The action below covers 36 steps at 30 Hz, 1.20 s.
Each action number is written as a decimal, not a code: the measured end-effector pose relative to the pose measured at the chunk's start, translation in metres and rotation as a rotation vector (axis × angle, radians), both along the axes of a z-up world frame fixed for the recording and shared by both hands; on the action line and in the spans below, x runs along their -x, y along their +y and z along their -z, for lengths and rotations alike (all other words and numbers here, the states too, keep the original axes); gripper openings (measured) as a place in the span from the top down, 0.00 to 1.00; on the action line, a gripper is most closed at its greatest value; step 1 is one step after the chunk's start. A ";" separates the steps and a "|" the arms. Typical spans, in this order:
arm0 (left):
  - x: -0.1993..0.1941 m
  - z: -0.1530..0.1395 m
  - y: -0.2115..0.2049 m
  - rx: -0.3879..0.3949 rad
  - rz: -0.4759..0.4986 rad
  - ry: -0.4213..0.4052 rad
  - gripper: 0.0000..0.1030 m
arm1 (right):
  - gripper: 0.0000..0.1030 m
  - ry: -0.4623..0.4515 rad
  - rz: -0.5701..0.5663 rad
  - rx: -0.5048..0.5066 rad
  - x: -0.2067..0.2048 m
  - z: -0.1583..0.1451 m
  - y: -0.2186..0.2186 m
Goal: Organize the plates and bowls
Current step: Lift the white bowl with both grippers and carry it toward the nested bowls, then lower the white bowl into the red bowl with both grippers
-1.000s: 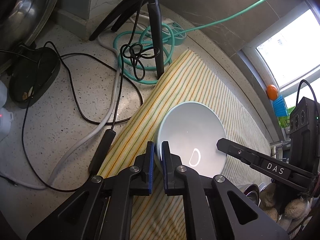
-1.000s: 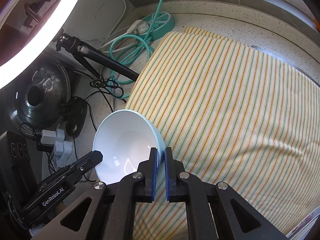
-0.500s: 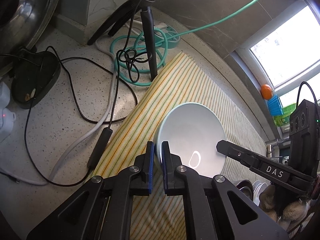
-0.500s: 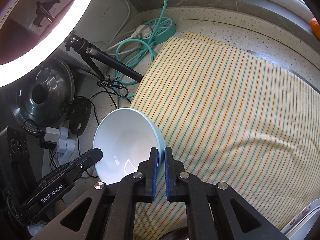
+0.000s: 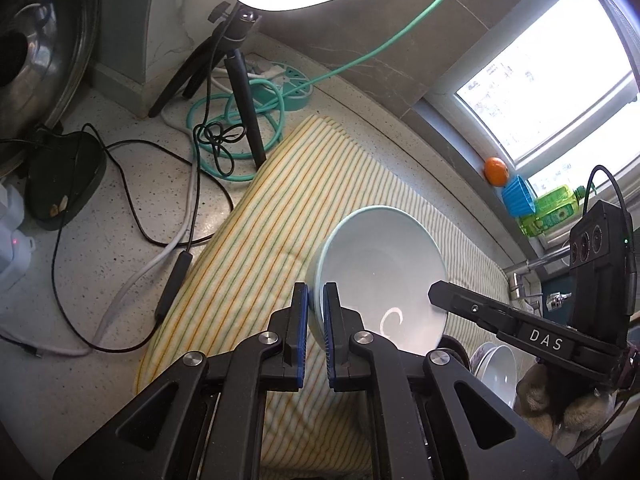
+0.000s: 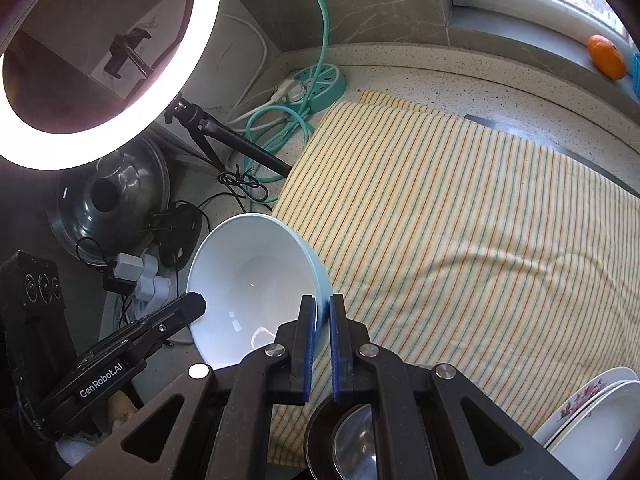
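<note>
Left wrist view: left tool [image 5: 315,308] clamps bowl [image 5: 380,276] rim.
Right tool [image 6: 319,320]: clamps opposite rim.
Bowl: tilted above striped cloth [image 6: 460,240].

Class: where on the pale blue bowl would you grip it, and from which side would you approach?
Grip the thin rim of the bowl, jaws straddling the wall, one inside and one outside. Approach from opposite sides, as the left gripper and right gripper show.
</note>
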<state>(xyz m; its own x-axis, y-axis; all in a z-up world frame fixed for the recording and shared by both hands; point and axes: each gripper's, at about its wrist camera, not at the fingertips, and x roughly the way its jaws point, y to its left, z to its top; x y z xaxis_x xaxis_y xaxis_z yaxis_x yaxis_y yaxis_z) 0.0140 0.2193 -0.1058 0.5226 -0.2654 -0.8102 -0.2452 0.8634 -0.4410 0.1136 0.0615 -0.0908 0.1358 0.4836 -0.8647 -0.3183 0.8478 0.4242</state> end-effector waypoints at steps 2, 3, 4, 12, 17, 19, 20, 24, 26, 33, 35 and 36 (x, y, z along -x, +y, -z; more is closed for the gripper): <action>0.002 -0.006 -0.006 -0.004 0.015 -0.012 0.94 | 0.94 -0.007 0.003 0.000 0.004 -0.005 -0.007; 0.002 -0.009 -0.009 -0.006 0.023 -0.017 0.94 | 0.94 -0.009 0.006 0.000 0.006 -0.007 -0.011; 0.003 -0.011 -0.013 -0.008 0.030 -0.021 0.94 | 0.94 -0.010 0.010 -0.001 0.008 -0.009 -0.014; 0.008 -0.018 -0.040 -0.008 0.093 -0.025 0.94 | 0.94 -0.011 0.049 -0.010 0.025 -0.017 -0.046; 0.011 -0.019 -0.057 -0.002 0.136 -0.019 0.94 | 0.93 -0.015 0.079 -0.011 0.035 -0.023 -0.068; 0.012 -0.019 -0.064 -0.003 0.155 -0.016 0.94 | 0.93 -0.021 0.089 -0.007 0.040 -0.025 -0.075; 0.012 -0.019 -0.068 -0.004 0.165 -0.013 0.94 | 0.93 -0.023 0.095 -0.005 0.042 -0.026 -0.079; 0.013 -0.016 -0.081 -0.004 0.202 -0.001 0.94 | 0.93 -0.017 0.116 -0.002 0.051 -0.025 -0.094; 0.013 -0.015 -0.086 -0.003 0.220 0.007 0.94 | 0.93 -0.010 0.125 0.001 0.055 -0.023 -0.101; 0.016 -0.010 -0.104 -0.022 0.278 0.029 0.94 | 0.93 0.016 0.150 0.011 0.068 -0.014 -0.116; 0.016 -0.008 -0.106 -0.024 0.290 0.039 0.94 | 0.93 0.025 0.155 0.014 0.072 -0.010 -0.118; 0.016 -0.006 -0.108 -0.027 0.296 0.043 0.94 | 0.93 0.029 0.156 0.016 0.073 -0.009 -0.119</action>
